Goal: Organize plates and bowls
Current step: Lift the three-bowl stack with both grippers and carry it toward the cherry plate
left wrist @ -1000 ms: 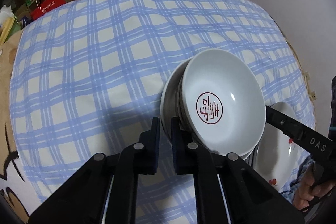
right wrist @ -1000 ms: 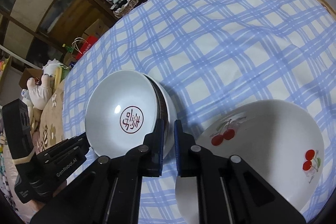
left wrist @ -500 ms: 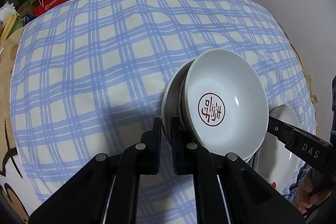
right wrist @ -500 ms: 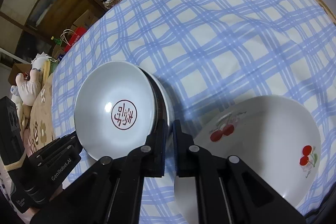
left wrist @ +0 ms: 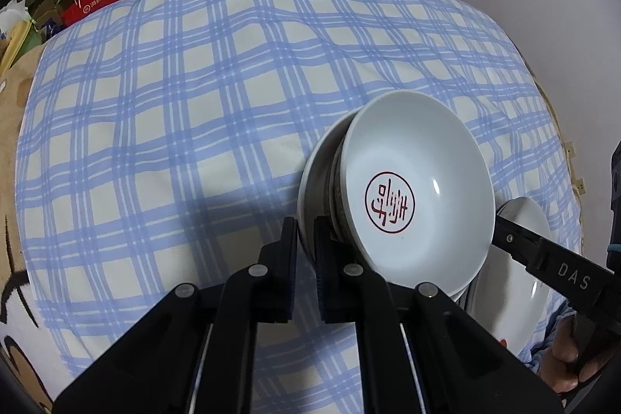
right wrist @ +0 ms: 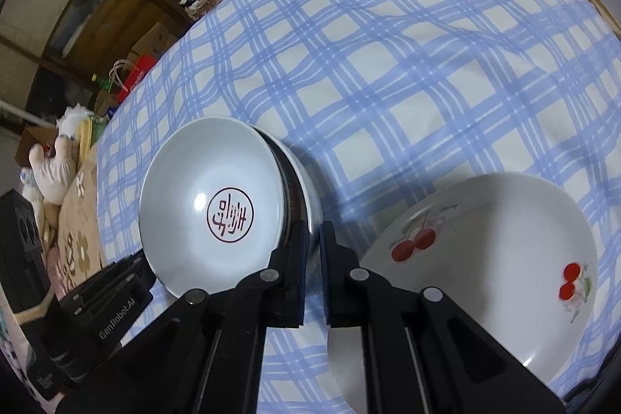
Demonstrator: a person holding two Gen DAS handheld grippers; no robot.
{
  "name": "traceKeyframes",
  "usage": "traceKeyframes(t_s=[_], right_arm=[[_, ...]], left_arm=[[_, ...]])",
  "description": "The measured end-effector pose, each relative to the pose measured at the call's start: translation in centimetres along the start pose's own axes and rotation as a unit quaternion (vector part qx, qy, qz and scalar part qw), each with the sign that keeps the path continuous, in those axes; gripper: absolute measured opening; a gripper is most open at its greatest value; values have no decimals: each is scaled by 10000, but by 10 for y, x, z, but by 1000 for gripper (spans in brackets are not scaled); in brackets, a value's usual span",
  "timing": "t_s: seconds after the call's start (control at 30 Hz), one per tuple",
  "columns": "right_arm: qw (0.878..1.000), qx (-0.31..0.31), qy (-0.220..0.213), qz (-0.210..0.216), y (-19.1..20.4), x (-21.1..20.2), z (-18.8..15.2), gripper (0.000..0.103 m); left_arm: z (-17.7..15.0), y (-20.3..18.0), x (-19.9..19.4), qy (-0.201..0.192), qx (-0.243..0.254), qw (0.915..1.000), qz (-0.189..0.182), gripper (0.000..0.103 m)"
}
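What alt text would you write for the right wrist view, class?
The right gripper pinches the rim of a white plate under a red-stamped bowl. A cherry-print dish sits beside it on a blue checked cloth.

Lettering on the grippers, a bowl and a bag

The right gripper, seen from the left wrist, carries "DAS" in pale letters along its black arm. The left gripper, seen from the right wrist, bears "GenRobot.AI" on its black body. The white bowl on top of the stack has a red circular seal with characters printed in its bottom; I cannot read them. A red paper bag behind the bed shows white characters, too small to make out.
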State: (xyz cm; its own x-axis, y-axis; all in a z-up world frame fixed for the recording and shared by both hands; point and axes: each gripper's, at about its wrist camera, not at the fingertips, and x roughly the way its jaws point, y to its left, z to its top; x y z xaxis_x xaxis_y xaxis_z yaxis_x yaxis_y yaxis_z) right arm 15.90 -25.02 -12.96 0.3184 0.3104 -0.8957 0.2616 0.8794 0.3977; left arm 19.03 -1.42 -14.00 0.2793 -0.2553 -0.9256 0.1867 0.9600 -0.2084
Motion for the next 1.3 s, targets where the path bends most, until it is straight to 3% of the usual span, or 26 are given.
traceKeyframes(t_s=[0.4, 0.57, 0.77, 0.9, 1.0, 1.17, 1.3], right_arm=[[9999, -87, 33, -41, 3, 1, 0, 10], [9998, -140, -5, -169, 5, 3, 0, 9], [9974, -339, -235, -586, 15, 1, -6, 7], [9957, -482, -241, -752, 18, 0, -6, 6], [9956, -404, -181, -825, 16, 0, -2, 6], [9954, -498, -229, -791, 21, -5, 0, 6], [9959, -482, -224, -727, 21, -8, 0, 6]], left_arm=[[-1, -4, 1, -21, 80, 9999, 143, 8], [0, -8, 3, 34, 204, 9991, 367, 13], [0, -1, 2, -21, -53, 10000, 62, 7], [-3, -7, -4, -161, 153, 9996, 151, 8], [-5, -13, -10, -410, 246, 9986, 217, 8], [0, -2, -12, -299, -29, 9995, -27, 7], [-2, -3, -16, -256, 16, 9997, 25, 8]])
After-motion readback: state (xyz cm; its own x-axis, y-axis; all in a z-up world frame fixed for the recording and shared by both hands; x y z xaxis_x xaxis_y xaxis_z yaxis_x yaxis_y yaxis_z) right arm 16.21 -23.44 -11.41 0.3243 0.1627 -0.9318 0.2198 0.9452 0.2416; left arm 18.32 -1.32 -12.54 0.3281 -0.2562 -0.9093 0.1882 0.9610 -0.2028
